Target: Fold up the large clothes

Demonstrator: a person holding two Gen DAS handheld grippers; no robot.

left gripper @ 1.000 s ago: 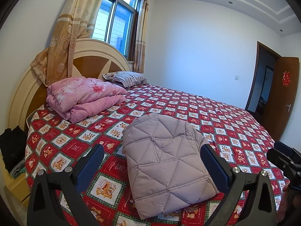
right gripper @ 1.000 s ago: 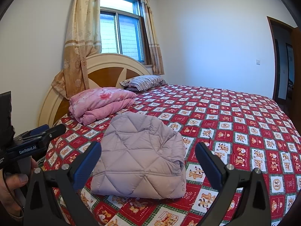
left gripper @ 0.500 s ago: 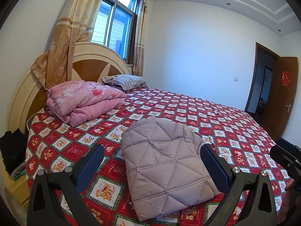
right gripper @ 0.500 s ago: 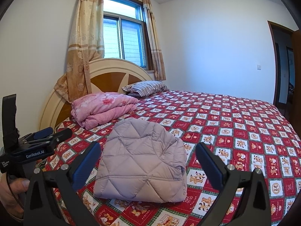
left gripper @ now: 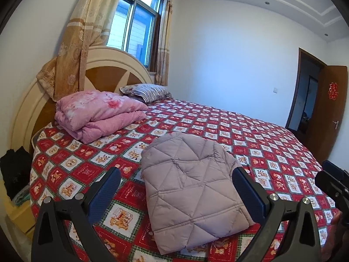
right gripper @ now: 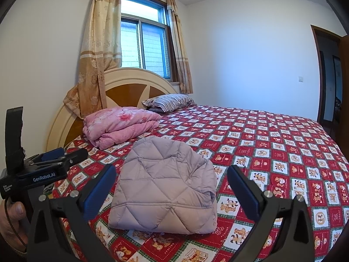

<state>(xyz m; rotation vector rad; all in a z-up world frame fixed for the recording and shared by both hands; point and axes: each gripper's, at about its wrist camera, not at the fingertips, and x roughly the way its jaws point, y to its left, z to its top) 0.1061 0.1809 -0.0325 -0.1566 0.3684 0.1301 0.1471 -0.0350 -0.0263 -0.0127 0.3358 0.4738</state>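
Note:
A pale mauve quilted jacket (left gripper: 192, 185) (right gripper: 165, 185) lies folded into a compact rectangle on the red checked bedspread (left gripper: 261, 135) (right gripper: 272, 144), near the bed's front edge. My left gripper (left gripper: 176, 185) hovers open above and in front of it, empty, its blue-padded fingers spread wide on either side. In the same way my right gripper (right gripper: 172, 181) is held open and empty, away from the jacket. The left gripper's body (right gripper: 37, 174) shows at the right wrist view's left edge, held by a hand (right gripper: 13, 220).
A folded pink quilt (left gripper: 98, 113) (right gripper: 120, 124) and a striped pillow (left gripper: 148, 91) (right gripper: 170, 101) lie by the round headboard (left gripper: 104, 76). Dark clothes (left gripper: 15, 170) sit on a low stand left of the bed. An open door (left gripper: 327, 109) is at far right.
Both grippers have drawn back and tilted upward, so the jacket sits lower in each view. The jacket itself has not moved.

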